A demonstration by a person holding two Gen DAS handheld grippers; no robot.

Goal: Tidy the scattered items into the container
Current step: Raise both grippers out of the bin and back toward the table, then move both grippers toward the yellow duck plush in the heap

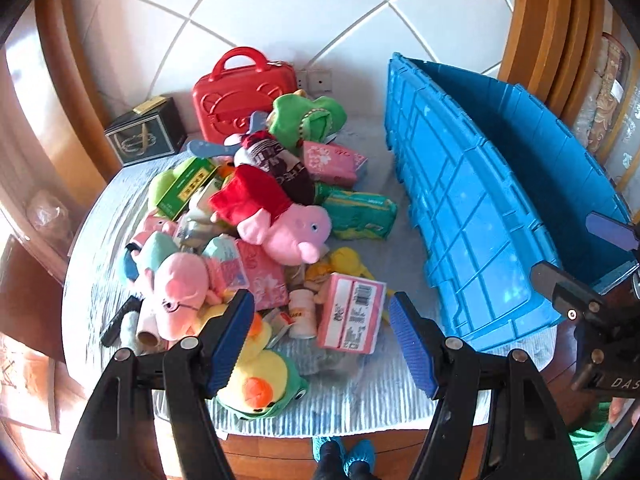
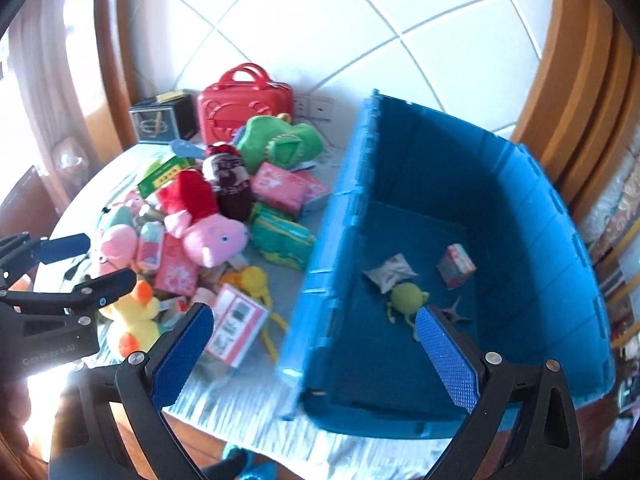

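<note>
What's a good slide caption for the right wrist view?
Open right gripper above the blue bin, a few items already inside, toy pile waiting beside it.
</note>
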